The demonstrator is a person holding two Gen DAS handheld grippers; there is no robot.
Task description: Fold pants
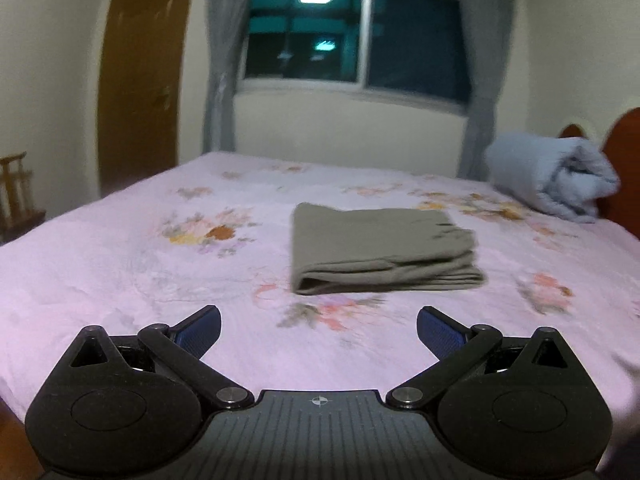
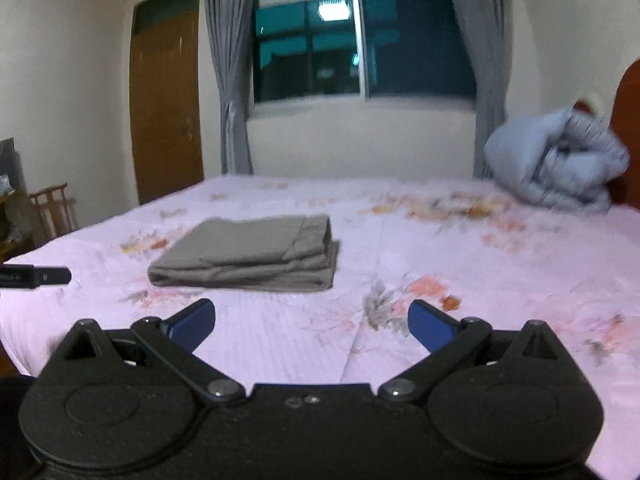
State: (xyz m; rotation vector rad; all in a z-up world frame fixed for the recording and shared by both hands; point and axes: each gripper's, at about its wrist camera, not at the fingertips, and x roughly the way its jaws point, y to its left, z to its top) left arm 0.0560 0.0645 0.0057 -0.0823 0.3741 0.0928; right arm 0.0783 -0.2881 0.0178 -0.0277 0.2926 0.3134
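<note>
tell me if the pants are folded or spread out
Folded. The pants lie as a compact stack of layers on the bed, and both grippers are open and clear of them.

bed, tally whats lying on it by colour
Grey-brown: 1, the folded pants
Light blue: 1, the rolled quilt
Total: 2, both resting on the pink floral sheet. Both hand-held grippers, left and right, are open and hold nothing.
</note>
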